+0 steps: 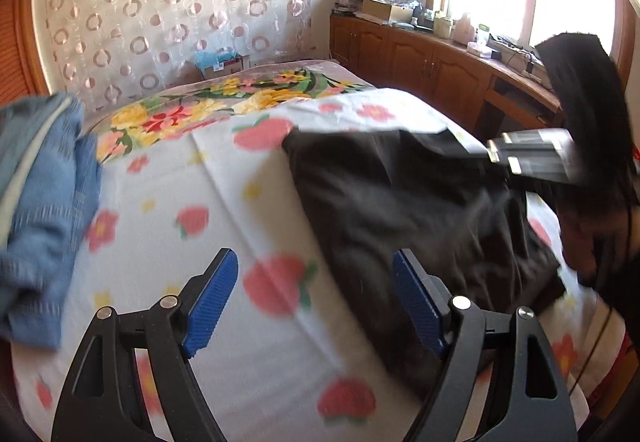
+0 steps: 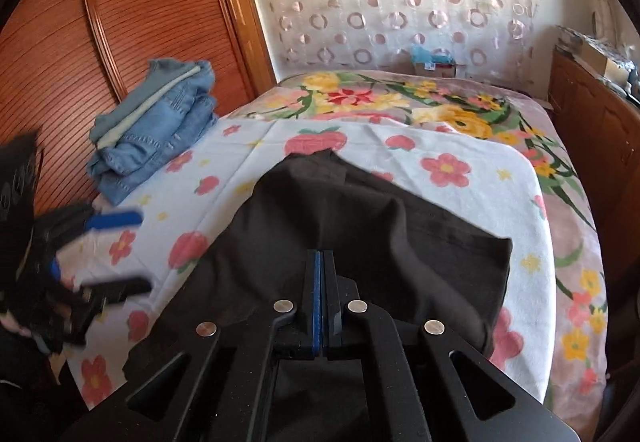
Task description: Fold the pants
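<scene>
Left wrist: left tongs (image 1: 314,294) spread wide, holding nothing, above the sheet (image 1: 224,210). Black pants (image 1: 400,202) lie on the bed, right of them.

Right wrist: right tongs (image 2: 319,262) clamped on pants fabric (image 2: 360,226), lifting it. Folded denim (image 2: 160,122) near bed's left edge.

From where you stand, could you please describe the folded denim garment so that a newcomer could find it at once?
Start at the bed with its white strawberry-and-flower sheet, then look to the side nearest the slatted wooden wardrobe. There a small stack of clothes lies on the sheet, and the folded denim garment is its lower part. It is faded light blue, unlike the black pants spread mid-bed.
</scene>
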Available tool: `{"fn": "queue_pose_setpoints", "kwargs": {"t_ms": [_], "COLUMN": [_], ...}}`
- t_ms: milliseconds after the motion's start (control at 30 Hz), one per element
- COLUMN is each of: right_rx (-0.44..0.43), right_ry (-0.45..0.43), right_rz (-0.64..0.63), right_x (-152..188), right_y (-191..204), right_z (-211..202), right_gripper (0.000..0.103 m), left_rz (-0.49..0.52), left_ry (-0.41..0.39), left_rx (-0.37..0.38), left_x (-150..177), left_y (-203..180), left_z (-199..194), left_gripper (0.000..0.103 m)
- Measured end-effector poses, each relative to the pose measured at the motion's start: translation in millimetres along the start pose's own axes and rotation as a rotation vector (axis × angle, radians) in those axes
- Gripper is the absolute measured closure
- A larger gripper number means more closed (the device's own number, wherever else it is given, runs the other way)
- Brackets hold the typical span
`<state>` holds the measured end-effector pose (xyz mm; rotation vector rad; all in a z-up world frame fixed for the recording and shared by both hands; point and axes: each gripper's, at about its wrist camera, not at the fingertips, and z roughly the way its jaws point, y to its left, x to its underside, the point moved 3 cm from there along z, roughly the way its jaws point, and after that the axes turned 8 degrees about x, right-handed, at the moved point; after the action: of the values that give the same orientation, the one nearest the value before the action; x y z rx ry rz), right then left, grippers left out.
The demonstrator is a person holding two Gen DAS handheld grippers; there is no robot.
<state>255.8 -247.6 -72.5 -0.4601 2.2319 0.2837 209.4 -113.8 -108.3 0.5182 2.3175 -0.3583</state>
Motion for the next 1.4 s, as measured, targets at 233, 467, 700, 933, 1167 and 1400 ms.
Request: {"fn": "queue_pose_setpoints", "kwargs": {"t_ms": [233,467,700,933,1167,1400], "right_rx": [0.097,0.039,0.015,-0.036,-0.098,-0.056], "right_ry": [-0.001,0.039,0.084,0.016,0.086,0.099], "right_rz": [0.068,0.069,0.024,-0.007,-0.081,-0.061], "right_x": [1.9,-23.0,-32.6,-30.4,7.5,24.6], "right_y": [-42.7,-45.5,-33.6,-7.9,40.8,34.0], "right_z": [-7.4,30.2,53.8,25.7,20.8,-5.5], "right_gripper": [0.083,0.074,0.099,0.099,0.099,0.092], "left_rz": [0.037,0.003,-0.013,-0.030,-0.017,0.029], "left_ry": [0.028,0.053,0.042,0.017,0.023,0.127], "left_rx": [0.078,0.080,0.076,0.087,0.138,0.113], "left_x": [-58.4,-79.6,-82.7,-79.9,-75.6,-51.5], "left_y": [-9.0,5.1,20.5,28.2,17.6,9.2], "left_z": [49.3,78.1,73.1,60.9,58.5,85.9], "left_gripper": [0.030,0.032,0.032,0.032,0.032,0.032]}}
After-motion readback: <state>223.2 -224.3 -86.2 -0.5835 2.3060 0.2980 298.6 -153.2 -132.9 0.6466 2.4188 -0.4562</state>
